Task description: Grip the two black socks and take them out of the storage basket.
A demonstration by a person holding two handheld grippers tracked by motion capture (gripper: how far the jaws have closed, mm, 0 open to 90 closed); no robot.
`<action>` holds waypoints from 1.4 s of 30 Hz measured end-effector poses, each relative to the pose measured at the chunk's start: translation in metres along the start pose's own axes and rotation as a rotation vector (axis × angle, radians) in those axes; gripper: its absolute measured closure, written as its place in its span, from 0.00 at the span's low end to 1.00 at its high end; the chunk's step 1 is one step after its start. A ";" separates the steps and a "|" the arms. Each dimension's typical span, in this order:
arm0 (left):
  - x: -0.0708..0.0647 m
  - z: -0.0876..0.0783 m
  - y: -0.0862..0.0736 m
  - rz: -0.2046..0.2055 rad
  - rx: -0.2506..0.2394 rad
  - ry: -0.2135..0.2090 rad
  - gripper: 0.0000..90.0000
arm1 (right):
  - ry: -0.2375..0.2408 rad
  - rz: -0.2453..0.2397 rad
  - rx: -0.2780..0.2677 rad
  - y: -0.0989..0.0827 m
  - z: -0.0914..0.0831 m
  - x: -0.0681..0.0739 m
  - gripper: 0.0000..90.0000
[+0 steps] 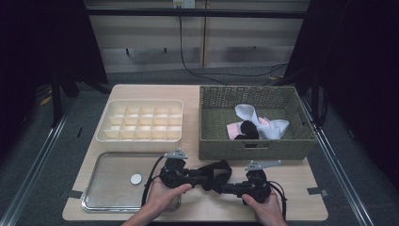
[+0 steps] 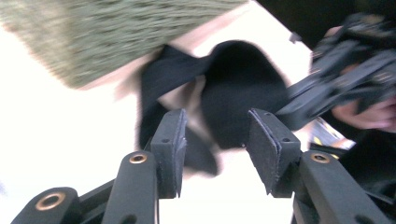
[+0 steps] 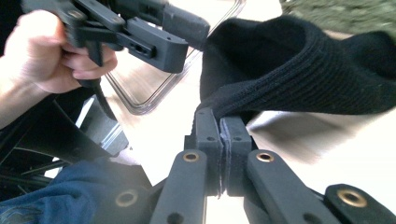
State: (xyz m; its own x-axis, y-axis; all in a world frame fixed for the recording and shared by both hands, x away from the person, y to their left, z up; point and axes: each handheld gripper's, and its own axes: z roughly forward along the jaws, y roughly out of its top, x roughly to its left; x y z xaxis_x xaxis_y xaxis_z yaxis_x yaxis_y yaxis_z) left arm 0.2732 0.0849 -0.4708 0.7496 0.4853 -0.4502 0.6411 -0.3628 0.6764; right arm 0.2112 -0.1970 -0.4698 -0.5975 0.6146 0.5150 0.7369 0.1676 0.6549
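Black sock (image 1: 217, 173), green woven basket (image 1: 254, 147), cream organizer (image 1: 141, 137)

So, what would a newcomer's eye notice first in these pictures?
First, the black knitted sock stretched between the two grippers at the table's near edge; the right gripper pinches its edge, the left gripper stands open. Behind it, the green woven basket holds white, pink and black socks.

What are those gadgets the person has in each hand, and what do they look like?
Two handheld tools, all black: the left gripper and right gripper. Each ends in two flat jaws with dark pads and brass-coloured rivets, carries a grey three-cornered plate on top, and trails a black cable.
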 end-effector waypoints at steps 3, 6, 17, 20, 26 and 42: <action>0.009 0.006 -0.003 -0.034 0.010 0.034 0.58 | -0.002 0.004 -0.009 0.001 -0.005 -0.003 0.98; 0.012 0.013 -0.006 -0.040 0.040 0.052 0.54 | -0.003 0.010 -0.010 0.001 -0.006 -0.005 0.98; 0.014 0.034 -0.007 -0.038 0.076 -0.023 0.87 | 0.006 0.014 -0.015 0.002 -0.009 -0.007 0.98; 0.011 0.031 -0.005 -0.001 0.079 -0.051 0.99 | 0.009 0.010 -0.023 0.003 -0.012 -0.007 0.98; 0.005 0.005 0.001 0.032 0.054 -0.092 1.00 | 0.003 0.015 -0.036 0.004 -0.027 -0.011 0.98; -0.017 -0.025 0.001 0.050 0.045 -0.272 1.00 | -0.051 0.069 -0.047 0.000 -0.066 -0.037 0.93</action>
State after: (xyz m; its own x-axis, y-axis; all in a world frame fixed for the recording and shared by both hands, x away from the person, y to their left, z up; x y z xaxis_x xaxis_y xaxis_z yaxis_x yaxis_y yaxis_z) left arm 0.2568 0.0963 -0.4480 0.7930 0.2366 -0.5614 0.6046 -0.4189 0.6775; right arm 0.2121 -0.2709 -0.4523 -0.5279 0.6624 0.5316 0.7592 0.0874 0.6449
